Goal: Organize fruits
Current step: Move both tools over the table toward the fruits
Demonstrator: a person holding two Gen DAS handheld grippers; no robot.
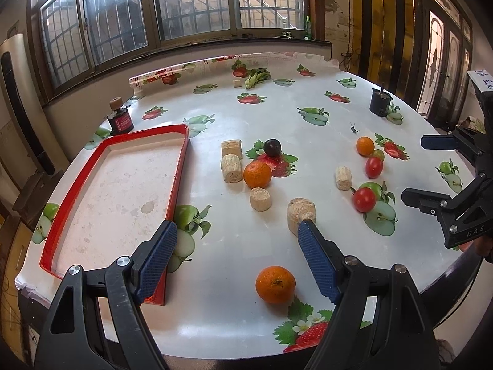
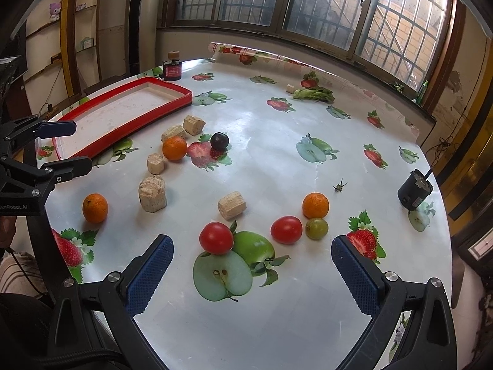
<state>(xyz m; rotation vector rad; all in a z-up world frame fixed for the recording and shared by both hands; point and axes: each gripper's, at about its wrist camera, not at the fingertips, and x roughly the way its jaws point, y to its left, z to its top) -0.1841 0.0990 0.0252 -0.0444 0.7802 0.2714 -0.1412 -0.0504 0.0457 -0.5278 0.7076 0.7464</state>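
Note:
A red tray point(image 1: 177, 185) point(image 2: 129, 129) lies empty at the table's left. My left gripper point(image 1: 237, 232) is open and empty; a mandarin point(image 1: 275, 284) point(image 2: 95, 207) lies just below its fingers. Another mandarin point(image 1: 257, 174) point(image 2: 174, 147) sits mid-table beside a dark plum point(image 1: 272, 147) point(image 2: 219, 141). My right gripper point(image 2: 251, 245) point(image 1: 416, 169) is open and empty, near two red tomatoes point(image 2: 216, 237) point(image 2: 286, 229), a green grape point(image 2: 316, 228) and a third mandarin point(image 2: 315, 205) point(image 1: 365, 145).
Several beige wood pellets point(image 1: 301, 214) point(image 2: 152, 193) lie among the fruit. A black cup point(image 1: 380, 101) point(image 2: 414, 194) stands at the right, an ink bottle point(image 1: 120, 117) point(image 2: 172, 67) behind the tray, greens point(image 1: 257, 77) point(image 2: 314, 95) at the far edge.

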